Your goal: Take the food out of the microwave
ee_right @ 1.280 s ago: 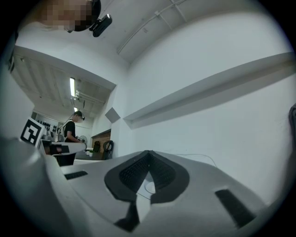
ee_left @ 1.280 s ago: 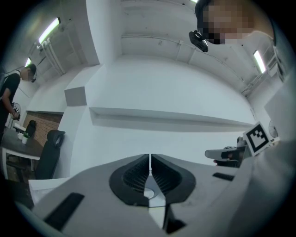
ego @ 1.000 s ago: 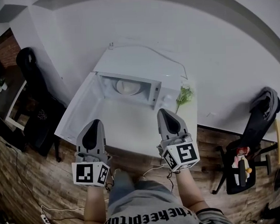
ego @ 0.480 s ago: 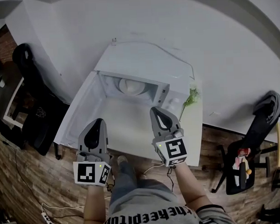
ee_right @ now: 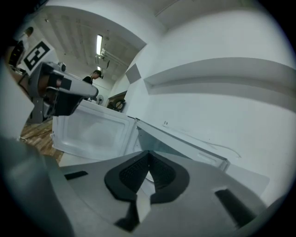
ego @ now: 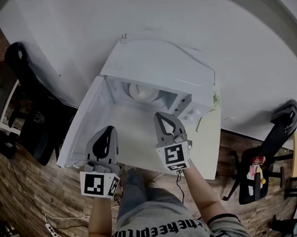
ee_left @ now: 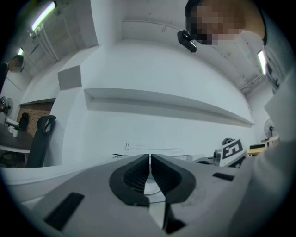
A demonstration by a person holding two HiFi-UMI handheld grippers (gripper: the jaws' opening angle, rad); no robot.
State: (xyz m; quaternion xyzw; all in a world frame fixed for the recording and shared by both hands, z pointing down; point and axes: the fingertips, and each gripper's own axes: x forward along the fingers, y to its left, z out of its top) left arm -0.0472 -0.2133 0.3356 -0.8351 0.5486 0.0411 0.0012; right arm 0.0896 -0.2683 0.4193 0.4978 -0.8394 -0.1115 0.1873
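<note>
Our left tongs (ego: 109, 129) and right tongs (ego: 161, 116) are both closed and empty: in the left gripper view the left tongs (ee_left: 150, 158) show their ribbed pads (ee_left: 136, 175) pressed together with only a thin slit, and in the right gripper view the right tongs (ee_right: 148, 155) meet at the tips with nothing between them. We hold both over the table in front of the microwave, the right pair nearer its opening and the left pair lower and further left.

We see the food as a pale round dish (ego: 143, 91) sitting inside the microwave (ego: 156, 66), towards the back of the cavity, well apart from both pairs of tongs. The microwave door (ego: 84, 120) stands swung wide open to the left; it also fills the left part of the right gripper view (ee_right: 92, 134). A thin cord (ego: 185, 47) lies across the microwave's top.

The microwave stands on a white table (ego: 208, 150) against a white wall (ego: 233, 30). A small green sprig (ego: 216, 99) peeks out just beside the microwave's right side. Black chairs stand on the wooden floor (ego: 44, 202), one chair on the left (ego: 26, 95) and another chair on the right (ego: 271, 150).
</note>
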